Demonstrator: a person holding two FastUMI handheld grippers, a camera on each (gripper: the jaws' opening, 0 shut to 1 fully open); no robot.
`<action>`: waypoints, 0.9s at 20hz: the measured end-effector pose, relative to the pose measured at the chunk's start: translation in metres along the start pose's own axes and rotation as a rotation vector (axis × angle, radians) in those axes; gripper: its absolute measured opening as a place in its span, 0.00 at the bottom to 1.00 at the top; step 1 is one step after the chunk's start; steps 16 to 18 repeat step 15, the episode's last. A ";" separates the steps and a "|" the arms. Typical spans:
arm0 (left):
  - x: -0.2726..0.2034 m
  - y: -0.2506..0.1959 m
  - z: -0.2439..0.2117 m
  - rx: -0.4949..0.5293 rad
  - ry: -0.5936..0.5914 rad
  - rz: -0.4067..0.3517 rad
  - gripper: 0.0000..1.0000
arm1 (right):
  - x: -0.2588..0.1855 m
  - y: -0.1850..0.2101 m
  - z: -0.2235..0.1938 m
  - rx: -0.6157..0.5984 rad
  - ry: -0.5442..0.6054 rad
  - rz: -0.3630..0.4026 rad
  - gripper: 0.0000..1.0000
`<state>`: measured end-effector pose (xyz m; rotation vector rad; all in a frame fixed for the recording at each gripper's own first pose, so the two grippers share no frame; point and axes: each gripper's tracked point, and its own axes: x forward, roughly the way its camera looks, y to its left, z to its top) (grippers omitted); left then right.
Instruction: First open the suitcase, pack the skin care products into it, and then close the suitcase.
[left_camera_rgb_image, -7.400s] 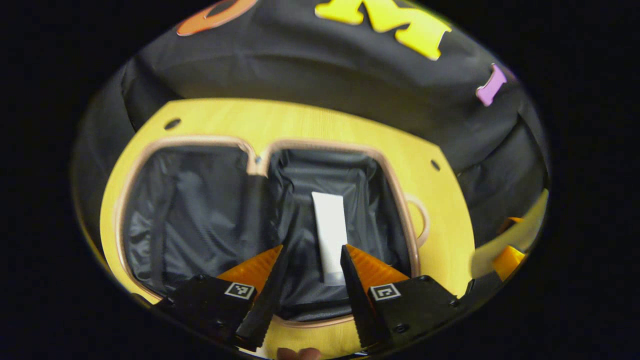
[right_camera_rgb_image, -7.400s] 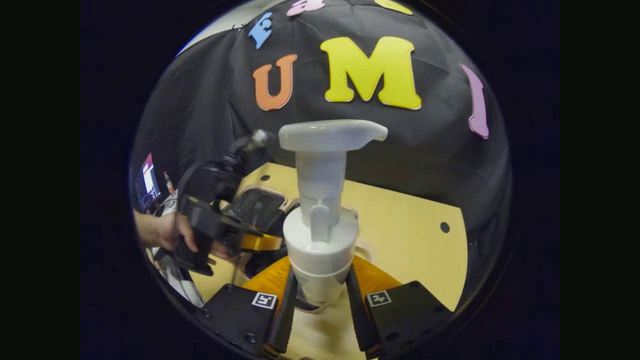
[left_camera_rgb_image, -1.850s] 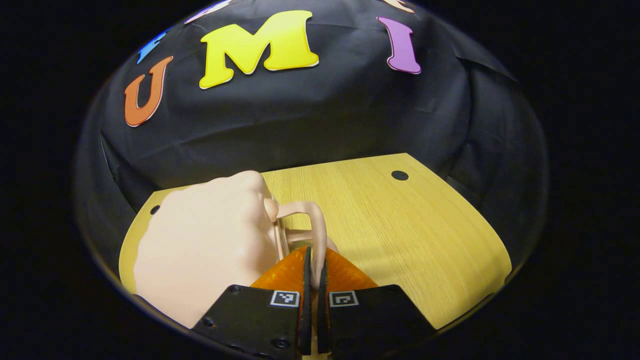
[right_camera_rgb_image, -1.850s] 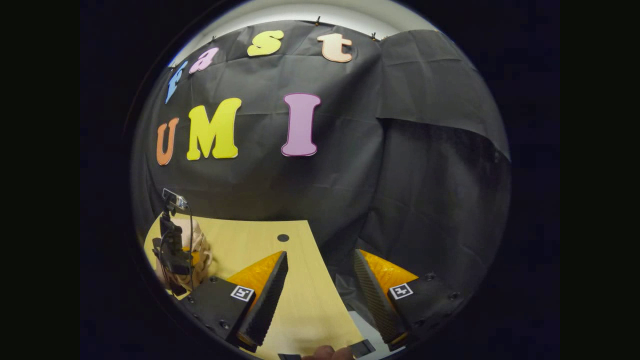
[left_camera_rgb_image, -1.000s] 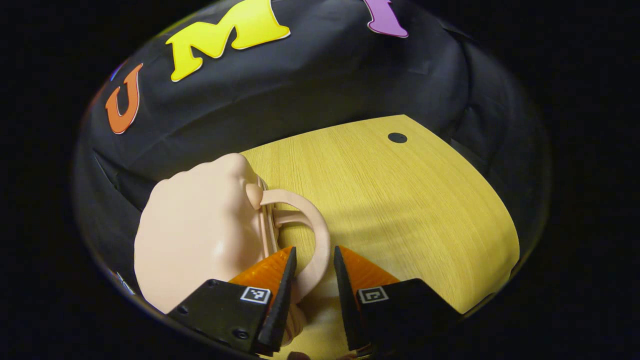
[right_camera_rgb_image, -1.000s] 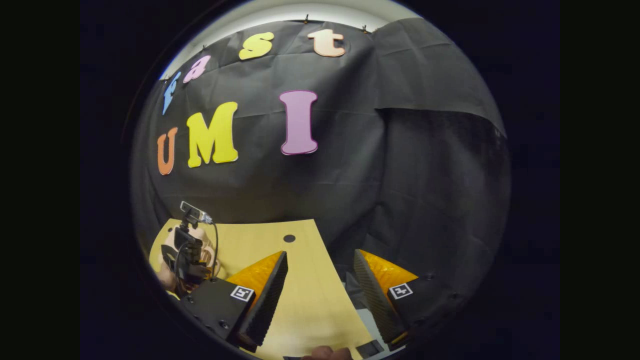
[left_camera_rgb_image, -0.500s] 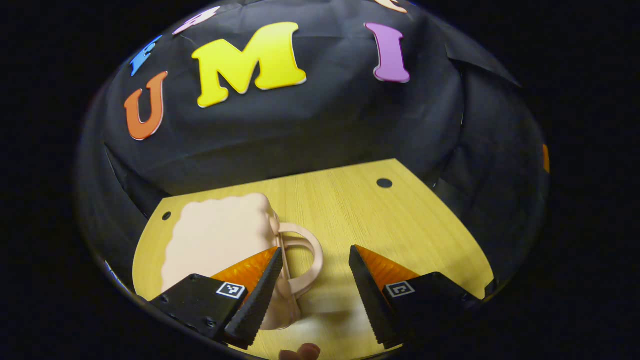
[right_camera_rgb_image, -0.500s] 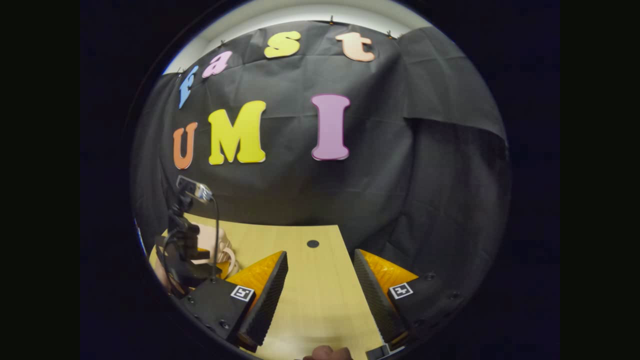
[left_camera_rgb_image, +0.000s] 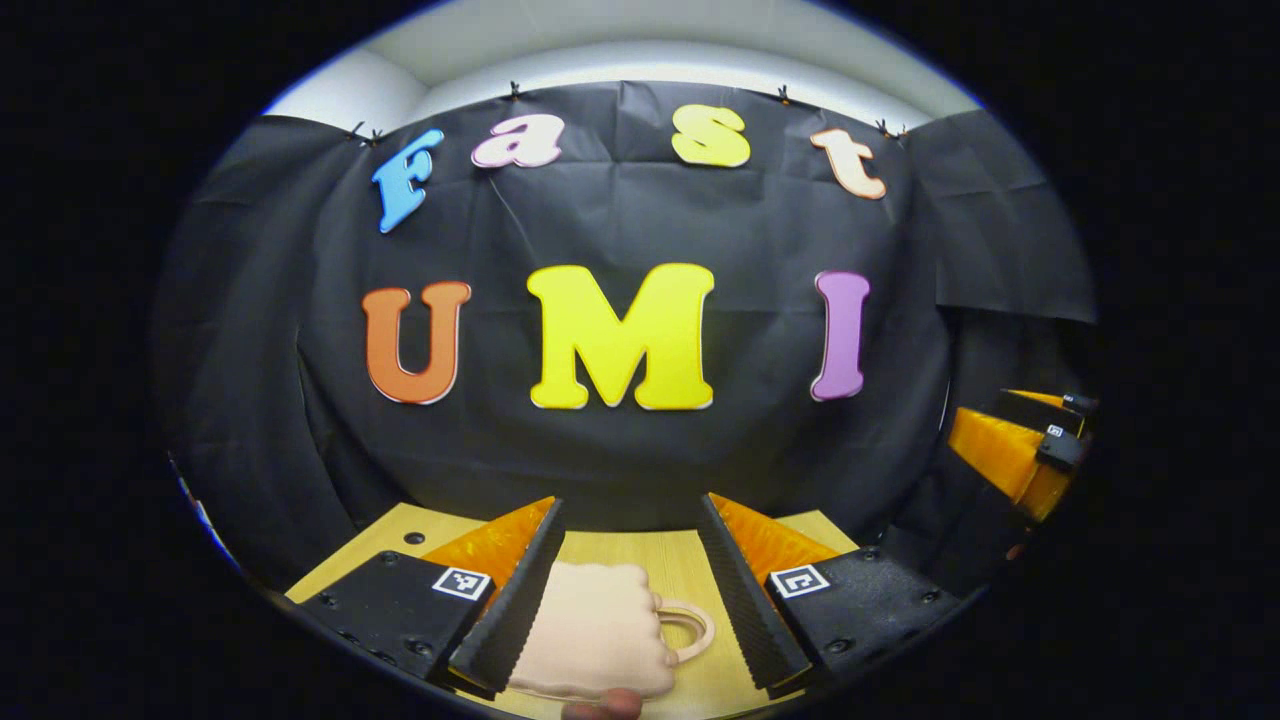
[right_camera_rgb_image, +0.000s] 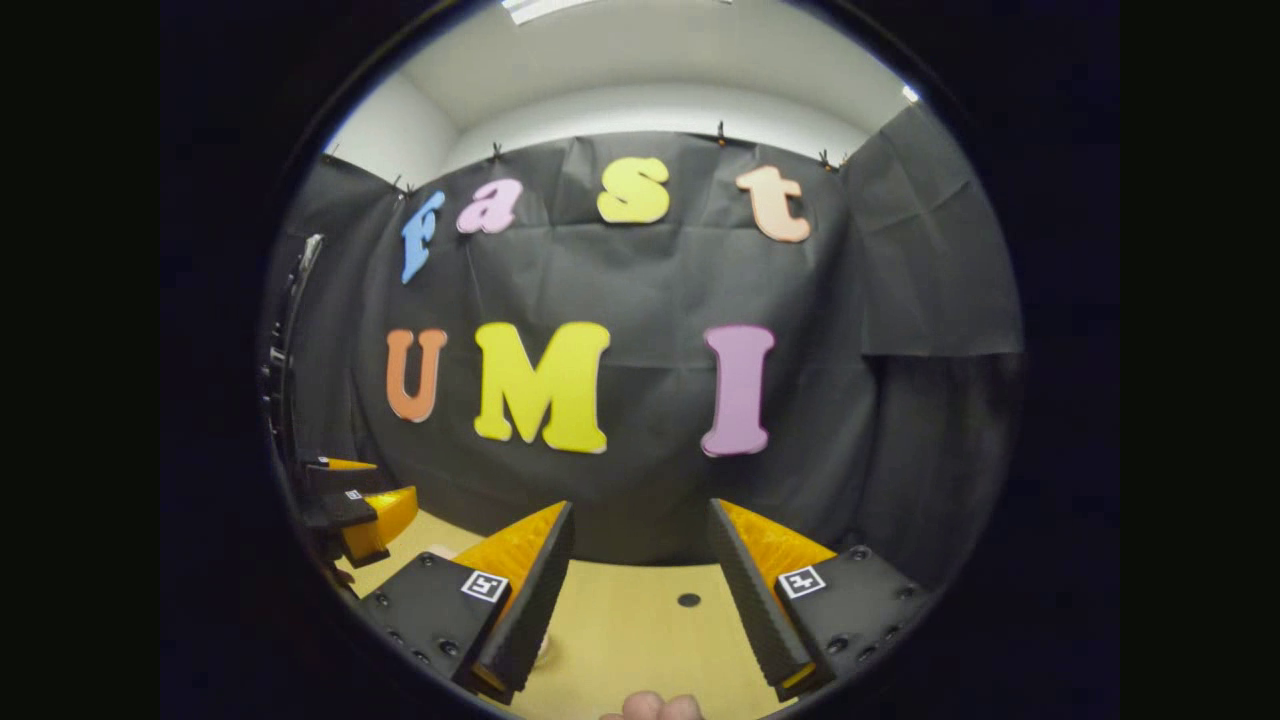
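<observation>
A pale wooden counter (left_camera_rgb_image: 690, 575) stretches before a black cloth wall. On it, just below my left gripper (left_camera_rgb_image: 630, 590), lies the peach suitcase (left_camera_rgb_image: 590, 640), closed, its loop handle (left_camera_rgb_image: 690, 630) turned to the right. Those fingers are spread apart and hold nothing. My right gripper (right_camera_rgb_image: 640, 590) hovers over bare wood, fingers likewise parted and empty. I judge the packing finished; only drawing both hands away remains, and nothing blocks that.

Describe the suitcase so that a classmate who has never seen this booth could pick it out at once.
Start at the wooden table before the black cloth wall. The suitcase lies shut on it, between the left claw's open fingers. It is a small, pale pink, puffy case with a loop handle.
</observation>
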<state>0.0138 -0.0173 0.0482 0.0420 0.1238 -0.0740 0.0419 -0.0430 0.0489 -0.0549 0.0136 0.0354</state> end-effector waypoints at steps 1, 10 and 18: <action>-0.007 0.007 0.009 -0.016 -0.022 0.010 0.86 | -0.002 0.011 0.009 0.003 -0.020 0.005 0.79; -0.043 0.050 0.035 -0.072 -0.113 0.056 0.87 | -0.017 0.074 0.025 -0.023 -0.109 0.009 0.79; -0.050 0.055 0.042 -0.060 -0.140 0.059 0.88 | -0.022 0.082 0.018 -0.019 -0.087 0.010 0.80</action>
